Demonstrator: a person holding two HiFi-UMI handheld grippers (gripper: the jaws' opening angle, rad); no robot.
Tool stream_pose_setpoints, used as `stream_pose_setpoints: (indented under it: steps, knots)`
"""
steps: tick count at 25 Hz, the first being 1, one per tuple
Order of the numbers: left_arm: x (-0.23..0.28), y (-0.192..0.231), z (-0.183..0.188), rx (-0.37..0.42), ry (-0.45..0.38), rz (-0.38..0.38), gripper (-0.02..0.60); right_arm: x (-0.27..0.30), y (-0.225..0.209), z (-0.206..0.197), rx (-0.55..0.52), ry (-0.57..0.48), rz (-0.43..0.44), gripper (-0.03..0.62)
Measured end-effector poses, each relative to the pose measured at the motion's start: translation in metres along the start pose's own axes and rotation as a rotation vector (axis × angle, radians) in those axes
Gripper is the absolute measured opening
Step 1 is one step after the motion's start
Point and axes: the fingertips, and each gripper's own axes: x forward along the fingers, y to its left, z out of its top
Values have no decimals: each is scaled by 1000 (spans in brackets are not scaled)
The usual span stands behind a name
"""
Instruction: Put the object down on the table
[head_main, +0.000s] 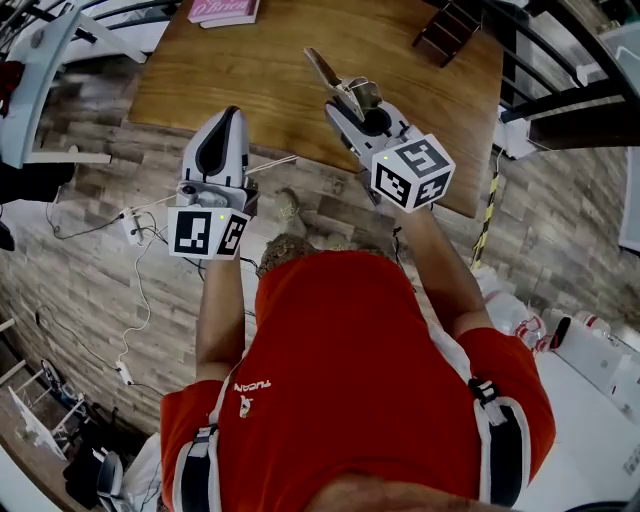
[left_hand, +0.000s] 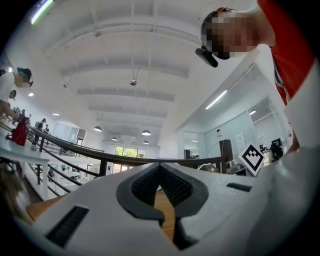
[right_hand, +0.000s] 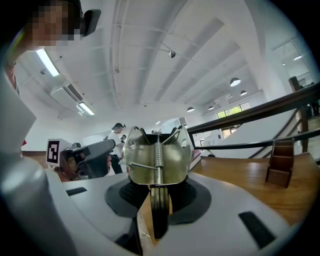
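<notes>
My right gripper (head_main: 347, 103) is shut on a metal spring clip fixed to a thin brown board (head_main: 336, 80), and holds it in the air over the near edge of the wooden table (head_main: 250, 80). In the right gripper view the clip (right_hand: 157, 155) stands upright between the pads, its coil spring down the middle, with the table (right_hand: 240, 180) beyond. My left gripper (head_main: 228, 116) hovers to the left over the floor just short of the table edge. Its jaws (left_hand: 160, 169) meet at the tips with nothing between them.
A pink book (head_main: 225, 10) lies at the table's far edge. A small wooden stand (head_main: 447, 30) sits at the far right corner. Dark railings (head_main: 560, 60) run on the right, white furniture (head_main: 50, 70) stands on the left, and cables with a power strip (head_main: 130, 225) lie on the floor.
</notes>
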Motion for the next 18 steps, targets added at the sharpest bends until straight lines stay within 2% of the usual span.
stream_pose_setpoints:
  steps: [9,13,18]
  knots:
    - [61,92,-28,-10,34,-92,9,111,-49,-30,-25,163,-131,115]
    - [80,116,-36,-28,44,-135,9,144,-76,-52,-63,264,-199,115]
    - [100,135,-45,-53,55,-139,9,176,-108,-83,-61,396,-240,115]
